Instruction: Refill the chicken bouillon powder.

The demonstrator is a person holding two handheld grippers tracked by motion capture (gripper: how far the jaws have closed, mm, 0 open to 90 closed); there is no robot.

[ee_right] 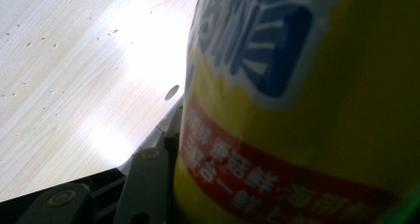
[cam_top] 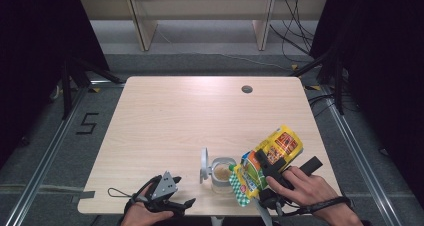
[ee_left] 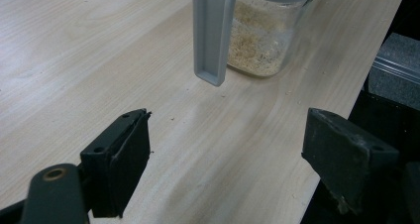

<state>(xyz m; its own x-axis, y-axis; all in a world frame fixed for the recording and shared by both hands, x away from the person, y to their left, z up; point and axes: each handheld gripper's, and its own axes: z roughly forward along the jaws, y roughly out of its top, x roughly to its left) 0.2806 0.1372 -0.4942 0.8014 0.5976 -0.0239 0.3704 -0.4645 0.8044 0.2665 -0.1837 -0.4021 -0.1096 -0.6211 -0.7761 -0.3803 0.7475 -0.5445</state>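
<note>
From the high view, the right gripper point(cam_top: 265, 167) clamps a yellow, green and red printed foil pouch point(cam_top: 265, 162), tilted with its lower end over a clear glass jar point(cam_top: 221, 175) of pale granules near the front edge of the light wood-grain table point(cam_top: 200, 116). A grey hinged lid point(cam_top: 204, 163) stands open at the jar's left. The left gripper point(cam_top: 175, 206) rests at the front edge, jaws wide apart with nothing between them.

Along the left gripper view, the two black jaws stand wide; the jar point(ee_left: 260, 35) shows coarse beige granules, and the grey lid point(ee_left: 213, 33) is smooth plastic.

Along the right gripper view, the pouch point(ee_right: 307, 110) is glossy, with blue and white characters on yellow and a red band of small script, too blurred to read
</note>
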